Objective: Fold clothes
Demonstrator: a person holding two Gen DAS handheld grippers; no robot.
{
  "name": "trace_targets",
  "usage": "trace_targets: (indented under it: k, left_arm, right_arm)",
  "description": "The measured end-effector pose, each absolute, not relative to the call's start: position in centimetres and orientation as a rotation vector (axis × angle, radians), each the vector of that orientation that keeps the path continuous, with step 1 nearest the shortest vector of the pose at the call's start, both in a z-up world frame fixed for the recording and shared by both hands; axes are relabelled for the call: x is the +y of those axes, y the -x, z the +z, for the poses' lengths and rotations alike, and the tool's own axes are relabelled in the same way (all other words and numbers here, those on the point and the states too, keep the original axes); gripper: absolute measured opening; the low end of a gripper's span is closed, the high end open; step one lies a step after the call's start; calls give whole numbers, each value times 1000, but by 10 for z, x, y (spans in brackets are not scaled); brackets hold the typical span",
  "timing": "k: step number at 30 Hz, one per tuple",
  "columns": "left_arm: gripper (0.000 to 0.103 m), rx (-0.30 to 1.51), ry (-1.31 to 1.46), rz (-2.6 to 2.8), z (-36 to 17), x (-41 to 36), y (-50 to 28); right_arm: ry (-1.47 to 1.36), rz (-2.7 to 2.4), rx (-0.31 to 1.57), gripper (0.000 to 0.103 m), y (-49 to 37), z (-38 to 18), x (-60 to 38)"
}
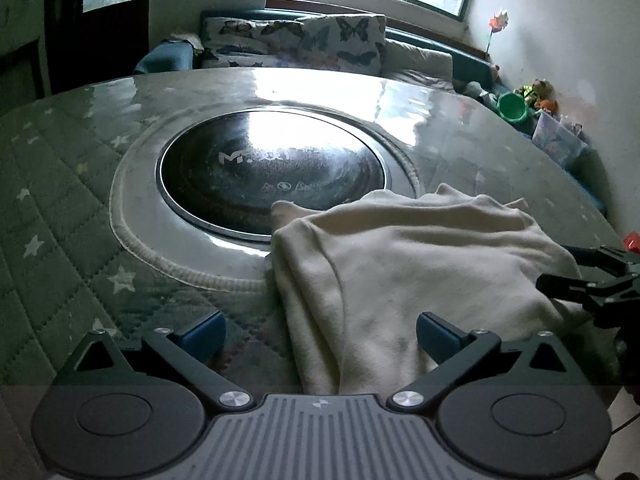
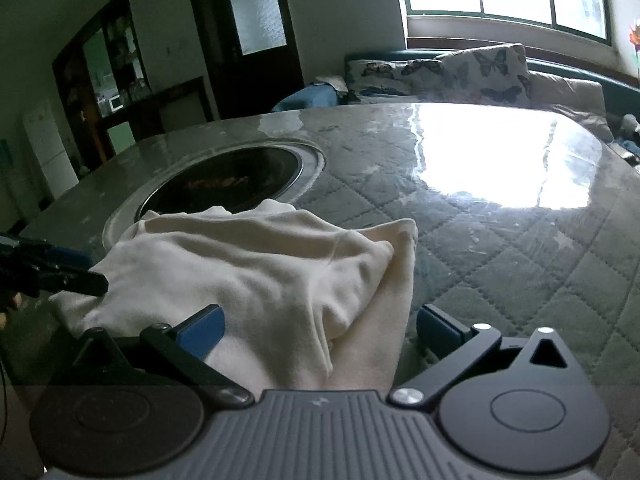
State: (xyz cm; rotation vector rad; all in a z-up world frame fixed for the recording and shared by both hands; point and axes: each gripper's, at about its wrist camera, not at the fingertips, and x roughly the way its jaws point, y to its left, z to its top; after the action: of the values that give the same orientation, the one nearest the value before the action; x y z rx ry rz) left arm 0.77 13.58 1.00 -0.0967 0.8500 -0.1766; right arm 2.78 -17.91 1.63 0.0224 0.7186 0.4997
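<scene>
We are holding the left gripper (image 1: 320, 338) and right gripper (image 2: 320, 330) with jaws spread wide, gripping nothing. The cream garment (image 1: 420, 264) is lying loosely folded on the quilted table (image 2: 500, 272), overlapping the round cooktop (image 1: 272, 176). We judge the next fold needs both near corners pinched evenly.

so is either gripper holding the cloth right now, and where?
Nothing held. Left gripper and right gripper both stand wide open over the cream garment; pads not pressing it.
</scene>
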Motion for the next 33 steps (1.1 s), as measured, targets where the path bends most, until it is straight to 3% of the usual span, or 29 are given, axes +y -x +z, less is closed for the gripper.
trace_targets:
  k: [12,33]
  left_arm:
    - [103,875,74,-158,11,131,-12]
    - [103,928,30,-146,12,126,-18]
  right_arm:
    - [2,499,792,103,-39,20,-173]
    - [13,478,750,103,-33,15,-170]
